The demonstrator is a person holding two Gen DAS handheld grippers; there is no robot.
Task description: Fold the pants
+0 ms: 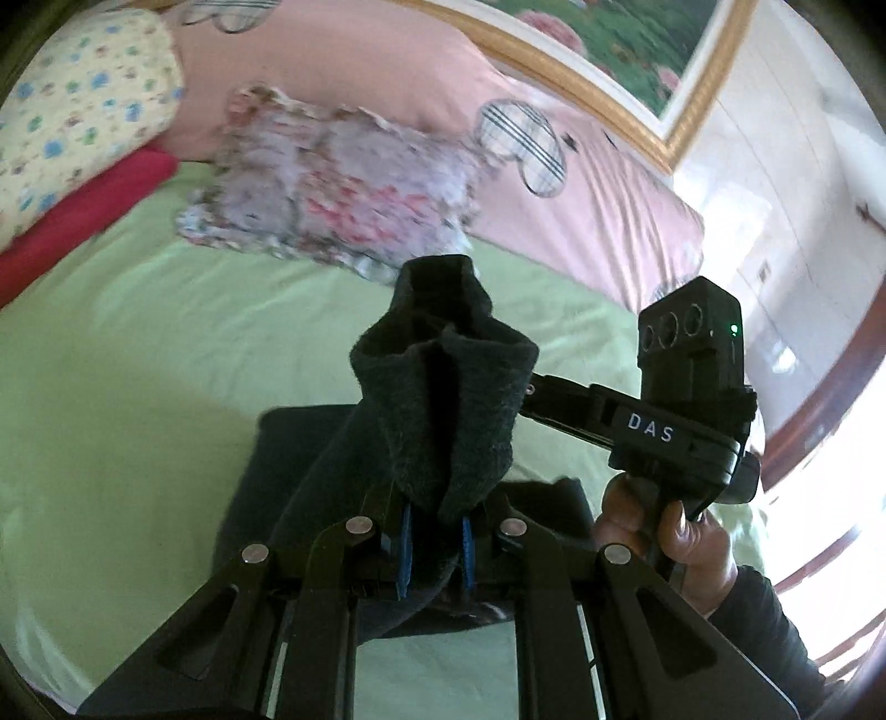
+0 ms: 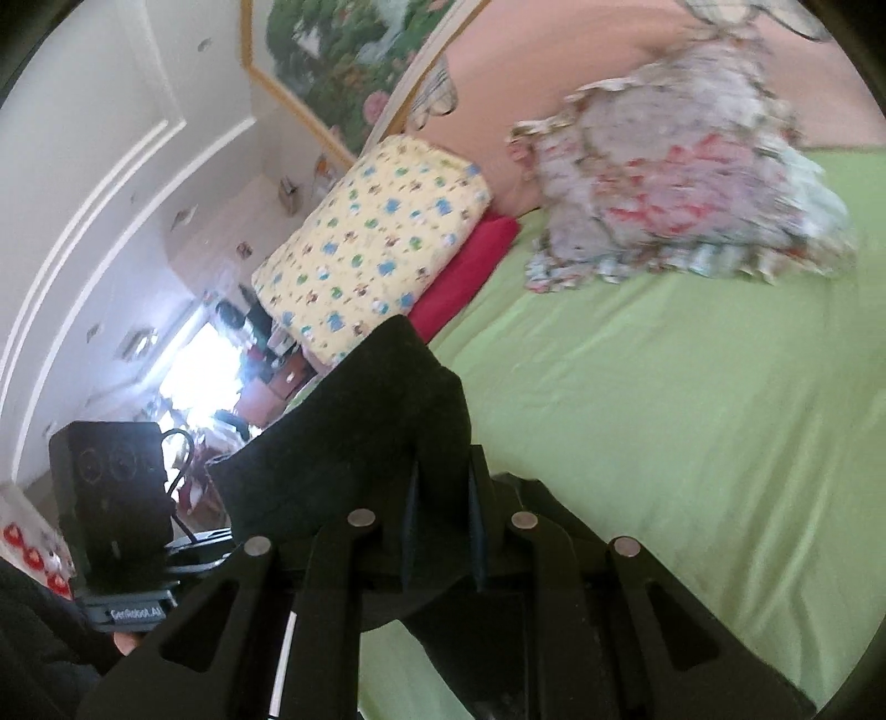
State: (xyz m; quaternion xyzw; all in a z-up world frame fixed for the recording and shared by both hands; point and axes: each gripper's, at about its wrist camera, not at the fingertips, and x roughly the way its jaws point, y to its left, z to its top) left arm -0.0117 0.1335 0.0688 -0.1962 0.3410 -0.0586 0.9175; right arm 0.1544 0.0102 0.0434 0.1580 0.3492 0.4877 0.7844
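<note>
The dark pants [image 1: 443, 399] are held up above a green bed sheet [image 1: 138, 387]. My left gripper [image 1: 434, 545] is shut on a bunched edge of the pants, which stands up between its blue pads. The rest of the pants hangs down to a folded dark part on the bed [image 1: 288, 443]. My right gripper [image 2: 443, 531] is shut on another edge of the pants [image 2: 376, 432], lifted over the sheet [image 2: 664, 443]. The right gripper's body also shows in the left wrist view [image 1: 686, 410], to the right of the cloth.
A floral ruffled pillow [image 1: 332, 188] lies at the head of the bed. A yellow patterned pillow [image 1: 72, 111] sits on a red cushion [image 1: 83, 221] at the left. A pink headboard cover [image 1: 554, 183] and a framed picture [image 1: 637, 50] stand behind.
</note>
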